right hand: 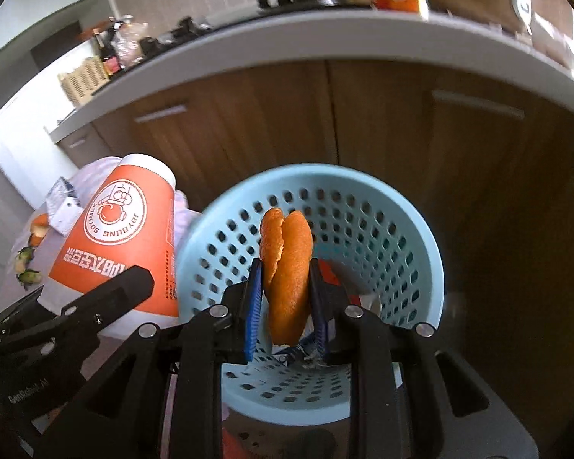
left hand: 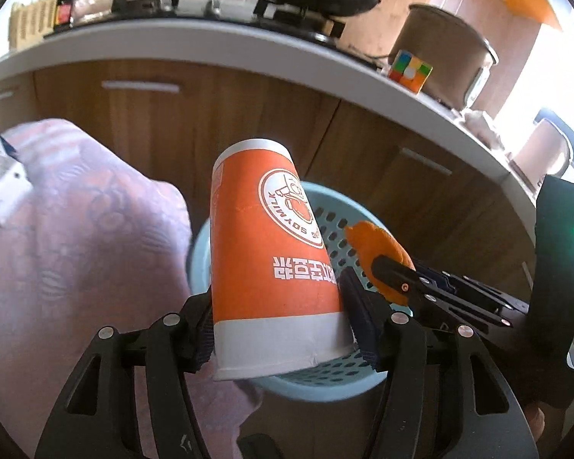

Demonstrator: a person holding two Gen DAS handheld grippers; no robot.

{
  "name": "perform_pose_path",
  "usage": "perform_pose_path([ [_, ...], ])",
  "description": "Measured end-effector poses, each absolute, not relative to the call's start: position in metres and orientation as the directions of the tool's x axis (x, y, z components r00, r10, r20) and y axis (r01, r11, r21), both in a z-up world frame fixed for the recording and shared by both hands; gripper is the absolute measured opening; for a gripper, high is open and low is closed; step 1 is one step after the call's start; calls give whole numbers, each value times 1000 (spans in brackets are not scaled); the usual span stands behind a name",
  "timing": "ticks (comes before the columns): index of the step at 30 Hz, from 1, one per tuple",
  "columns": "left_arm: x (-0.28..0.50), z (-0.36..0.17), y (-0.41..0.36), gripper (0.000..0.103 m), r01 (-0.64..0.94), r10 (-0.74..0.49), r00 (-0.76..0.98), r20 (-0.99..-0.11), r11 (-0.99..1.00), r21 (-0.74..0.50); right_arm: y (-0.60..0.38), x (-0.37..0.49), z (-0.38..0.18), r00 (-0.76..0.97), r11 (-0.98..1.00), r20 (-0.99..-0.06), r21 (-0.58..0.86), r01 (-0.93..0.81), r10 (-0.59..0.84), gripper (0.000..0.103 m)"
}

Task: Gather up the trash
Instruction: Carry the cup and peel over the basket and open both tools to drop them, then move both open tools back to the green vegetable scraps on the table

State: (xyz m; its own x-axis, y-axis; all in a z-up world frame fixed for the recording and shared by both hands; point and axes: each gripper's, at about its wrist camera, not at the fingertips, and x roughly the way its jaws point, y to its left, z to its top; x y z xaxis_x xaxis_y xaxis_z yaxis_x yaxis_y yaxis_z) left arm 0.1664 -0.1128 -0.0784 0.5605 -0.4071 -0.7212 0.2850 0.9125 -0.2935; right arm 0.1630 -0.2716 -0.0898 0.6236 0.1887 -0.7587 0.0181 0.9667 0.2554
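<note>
Left gripper (left hand: 283, 329) pinching orange paper cup (left hand: 271, 260) and right gripper (right hand: 287, 298) pinching orange peel (right hand: 287, 267), both centre frame over blue basket (right hand: 413, 214), neither dropped; scraps (right hand: 28, 264) left on table (right hand: 11, 287) at left edge.

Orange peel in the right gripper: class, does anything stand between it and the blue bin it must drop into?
Nothing visible does. The right gripper holds the orange peel over the open mouth of the blue bin. The cup in the left gripper sits off to the side, not in the path.
</note>
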Motion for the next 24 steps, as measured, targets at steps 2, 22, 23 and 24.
perform_pose_path([
  [2, 169, -80, -112, 67, 273, -388, 571, -724, 921, -278, -279, 166, -98, 611, 964, -771, 261, 43, 182, 26],
  [22, 140, -33, -4, 71, 82, -252, 736, -628, 954, -287, -203, 149, -44, 704, 945, -635, 268, -185, 318, 50],
  [23, 136, -28, 11, 71, 55, -226, 752, -619, 958, -283, -192, 147, -39, 712, 942, -620, 262, -209, 330, 50],
  [24, 133, -24, 23, 71, 34, -205, 763, -613, 960, -279, -185, 146, -35, 716, 939, -610, 258, -225, 339, 50],
])
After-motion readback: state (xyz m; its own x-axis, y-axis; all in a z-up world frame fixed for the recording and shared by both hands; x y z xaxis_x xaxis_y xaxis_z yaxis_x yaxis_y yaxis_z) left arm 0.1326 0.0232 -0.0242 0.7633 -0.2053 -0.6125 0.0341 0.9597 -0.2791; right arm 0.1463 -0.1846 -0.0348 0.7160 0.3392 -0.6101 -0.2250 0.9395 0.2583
